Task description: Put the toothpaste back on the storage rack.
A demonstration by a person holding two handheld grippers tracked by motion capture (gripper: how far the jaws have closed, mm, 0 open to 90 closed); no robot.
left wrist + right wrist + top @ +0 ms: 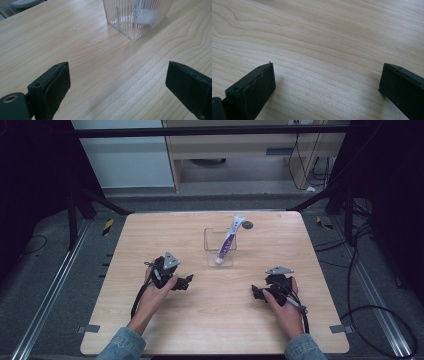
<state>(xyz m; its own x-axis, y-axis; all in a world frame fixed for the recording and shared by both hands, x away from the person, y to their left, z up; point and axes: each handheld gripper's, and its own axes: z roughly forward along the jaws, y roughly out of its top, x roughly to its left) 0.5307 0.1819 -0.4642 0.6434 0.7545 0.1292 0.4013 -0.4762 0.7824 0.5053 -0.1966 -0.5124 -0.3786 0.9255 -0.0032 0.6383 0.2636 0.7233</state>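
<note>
Right now both your left gripper (187, 281) and right gripper (256, 292) rest with jaws spread, empty — the tube (229, 241) stands tilted in the clear holder (211, 251) ahead; approach from above, squeezing gently.

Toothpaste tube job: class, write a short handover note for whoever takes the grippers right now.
Left gripper: open, holding nothing, low over the table, aimed at the holder.
Right gripper: open, holding nothing, over bare wood.
Tube: leaning in the clear holder at mid-table, top sticking out past the rim.
Done: tube is in the holder.
Left: apparently nothing to grip yet; neither gripper touches either.
</note>
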